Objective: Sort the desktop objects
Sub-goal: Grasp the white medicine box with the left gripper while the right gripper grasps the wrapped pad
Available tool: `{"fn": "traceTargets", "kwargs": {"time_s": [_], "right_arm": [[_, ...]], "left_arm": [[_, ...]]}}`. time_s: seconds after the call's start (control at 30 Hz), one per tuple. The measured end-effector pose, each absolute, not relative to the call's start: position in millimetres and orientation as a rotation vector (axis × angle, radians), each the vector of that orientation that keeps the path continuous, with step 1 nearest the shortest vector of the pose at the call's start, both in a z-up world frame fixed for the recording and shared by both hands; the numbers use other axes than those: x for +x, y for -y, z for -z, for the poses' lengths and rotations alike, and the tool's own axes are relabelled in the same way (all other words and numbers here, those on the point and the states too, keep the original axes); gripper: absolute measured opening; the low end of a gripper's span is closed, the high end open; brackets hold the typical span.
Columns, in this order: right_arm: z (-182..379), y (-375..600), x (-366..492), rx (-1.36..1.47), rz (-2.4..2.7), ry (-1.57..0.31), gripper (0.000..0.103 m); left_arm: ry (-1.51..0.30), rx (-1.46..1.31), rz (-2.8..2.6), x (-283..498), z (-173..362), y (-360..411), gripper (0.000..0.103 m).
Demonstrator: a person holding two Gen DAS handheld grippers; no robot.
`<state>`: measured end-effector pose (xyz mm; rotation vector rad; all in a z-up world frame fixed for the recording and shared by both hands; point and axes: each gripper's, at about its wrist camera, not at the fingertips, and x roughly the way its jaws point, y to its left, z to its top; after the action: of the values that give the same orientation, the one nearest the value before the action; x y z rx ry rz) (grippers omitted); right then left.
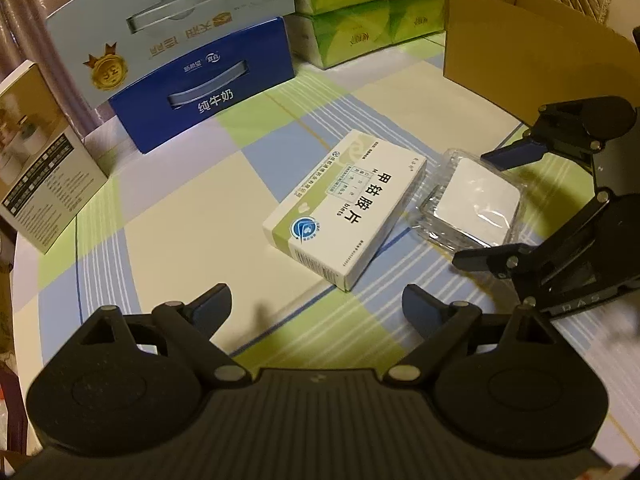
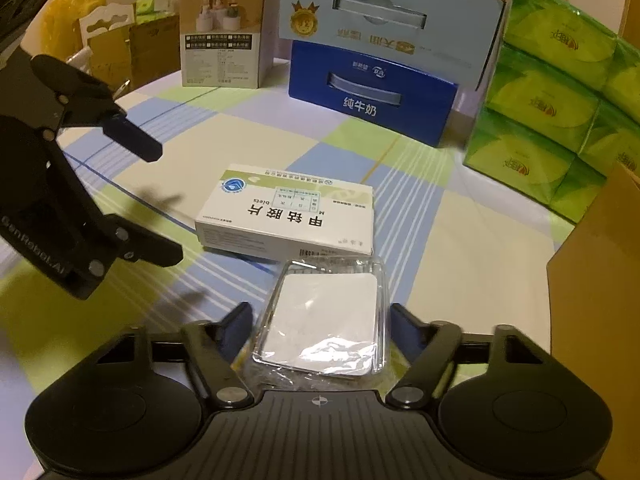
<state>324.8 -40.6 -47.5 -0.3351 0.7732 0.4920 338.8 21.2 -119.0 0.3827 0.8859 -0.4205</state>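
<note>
A white and green medicine box lies flat on the checked tablecloth; it also shows in the right wrist view. Beside it lies a clear plastic-wrapped white pack, also seen in the right wrist view. My right gripper is open, its fingers on either side of the pack, not closed on it; in the left wrist view the right gripper straddles the pack. My left gripper is open and empty, just short of the medicine box; it shows at the left in the right wrist view.
An open cardboard box stands at the back right. A blue milk carton with a pale carton behind it, green tissue packs and a beige product box ring the table.
</note>
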Motion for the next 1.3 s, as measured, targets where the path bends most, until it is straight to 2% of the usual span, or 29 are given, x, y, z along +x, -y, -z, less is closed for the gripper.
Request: {"fn": "traceTargets", "kwargs": {"time_s": [0.17, 0.43, 0.8, 1.0, 1.3], "right_arm": [[42, 47, 323, -0.309, -0.471, -0.780, 0.059], [33, 65, 321, -0.274, -0.421, -0.780, 0.059], [36, 76, 316, -0.223, -0.387, -0.810, 0.059], [31, 79, 303, -0.169, -0.377, -0.832, 0.059], [23, 95, 237, -0.084, -0.352, -0.884, 0.059]], "left_arm": [[-0.877, 0.380, 0.429, 350, 123, -18, 0.090], [-0.841, 0.460, 0.533, 375, 132, 4, 0.089], [-0.872, 0.485, 0.593, 397, 138, 16, 0.077], [-0.911, 0.453, 0.526, 369, 129, 16, 0.071], [-0.977, 0.385, 0.339, 264, 119, 26, 0.068]]}}
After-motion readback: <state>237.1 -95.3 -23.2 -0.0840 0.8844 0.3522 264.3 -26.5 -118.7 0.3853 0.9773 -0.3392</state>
